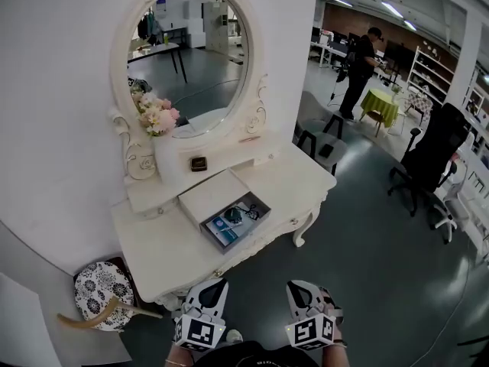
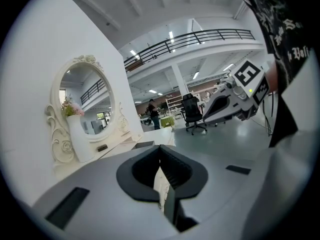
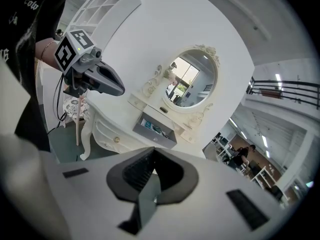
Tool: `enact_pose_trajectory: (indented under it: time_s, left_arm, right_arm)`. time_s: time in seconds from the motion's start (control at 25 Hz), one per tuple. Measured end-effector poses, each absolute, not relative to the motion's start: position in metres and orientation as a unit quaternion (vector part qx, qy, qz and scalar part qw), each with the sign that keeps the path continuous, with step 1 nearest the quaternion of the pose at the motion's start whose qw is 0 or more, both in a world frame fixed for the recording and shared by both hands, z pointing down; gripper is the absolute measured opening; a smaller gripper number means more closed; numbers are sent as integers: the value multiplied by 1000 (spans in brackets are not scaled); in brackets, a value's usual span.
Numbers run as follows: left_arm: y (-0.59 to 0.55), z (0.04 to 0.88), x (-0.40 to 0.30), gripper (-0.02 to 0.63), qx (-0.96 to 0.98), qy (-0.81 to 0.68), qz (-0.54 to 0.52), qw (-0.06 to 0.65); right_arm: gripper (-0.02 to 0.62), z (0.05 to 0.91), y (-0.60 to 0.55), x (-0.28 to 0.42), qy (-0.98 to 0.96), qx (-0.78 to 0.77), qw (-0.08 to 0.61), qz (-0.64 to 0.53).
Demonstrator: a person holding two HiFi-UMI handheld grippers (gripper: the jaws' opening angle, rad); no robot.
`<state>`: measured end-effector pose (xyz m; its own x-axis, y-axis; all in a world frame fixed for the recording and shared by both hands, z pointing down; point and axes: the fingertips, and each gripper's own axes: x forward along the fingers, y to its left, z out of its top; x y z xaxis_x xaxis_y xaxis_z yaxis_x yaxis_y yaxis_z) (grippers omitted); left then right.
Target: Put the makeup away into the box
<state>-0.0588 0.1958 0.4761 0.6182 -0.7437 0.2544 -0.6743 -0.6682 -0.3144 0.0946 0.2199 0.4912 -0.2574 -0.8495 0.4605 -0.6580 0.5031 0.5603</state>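
- white counter (image 1: 298, 178) standing well ahead of both grippers.
- left gripper (image 1: 214, 285) pressed together, nothing between the jaws.
- right gripper (image 1: 299, 287) just beside the left one, likewise pressed together and empty.
- grey box (image 1: 244, 240) lying open on the counter, ahead of the two grippers and well apart from them.
- makeup (image 1: 229, 222) inside the box.
- small dark case (image 1: 199, 163) farther ahead, on the ledge under the oval mirror (image 1: 191, 60).
- vase of flowers (image 1: 164, 155) ahead, off to the left gripper's left.
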Motion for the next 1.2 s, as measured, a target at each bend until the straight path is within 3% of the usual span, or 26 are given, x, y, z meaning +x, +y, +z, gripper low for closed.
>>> enact_pose_trajectory:
  time_s: [0.76,1.2]
  left_arm:
    - [166,490,-66,15,-899,385,-190,88]
    - [115,486,-65,15,-872,441,-199,74]
  right_arm:
    - [8,500,195,92,-780,497,364,-111]
    - [8,497,115,97,-811,462,336,-125]
